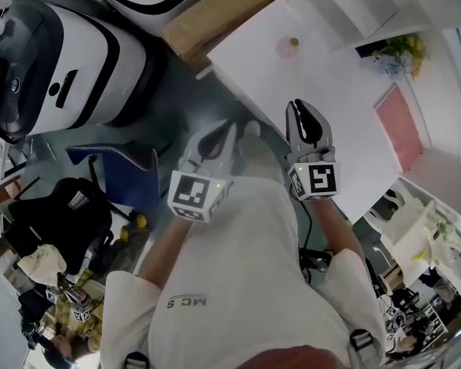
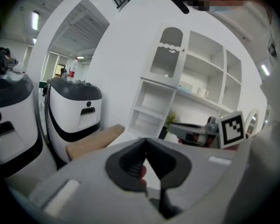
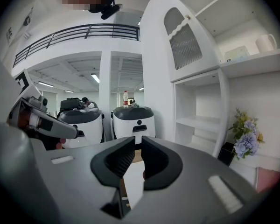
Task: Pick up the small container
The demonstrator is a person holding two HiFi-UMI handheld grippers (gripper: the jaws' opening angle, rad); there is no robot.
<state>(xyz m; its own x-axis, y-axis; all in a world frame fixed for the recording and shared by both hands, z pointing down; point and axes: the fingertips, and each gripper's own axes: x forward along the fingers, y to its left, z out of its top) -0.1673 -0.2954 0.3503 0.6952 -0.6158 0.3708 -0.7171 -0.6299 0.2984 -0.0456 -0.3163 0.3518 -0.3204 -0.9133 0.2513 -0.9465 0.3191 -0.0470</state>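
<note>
1. The white worktop [image 1: 346, 114] is broad. The small container [image 1: 288, 46] sits on its far side, well apart from both pairs of tongs. A long reach made too low could clip the near edge.
2. The white shelf unit [image 1: 346, 6] stands near the container, just beyond it. An overshoot would probably drive the tongs into its lower shelf.
3. The cardboard box [image 1: 207, 21] juts up beside the worktop's left corner. A wide swing from that side could catch it.
4. The right tongs [image 1: 298, 108] hang over the worktop's near part. Their own view shows only a narrow slit between the tips [image 3: 138, 141], with nothing in it. That gap looks too slim for the container, so they would likely shove it rather than straddle it.
5. The left tongs [image 1: 230, 127] are off the worktop's edge. Their tips are pressed together [image 2: 145, 141] and they hold nothing, so they cannot steady anything.
6. The container is small, round and pale pink, with a yellowish top, and it looks light. An off-centre pinch could tip it or send it sliding towards the shelf unit.
</note>
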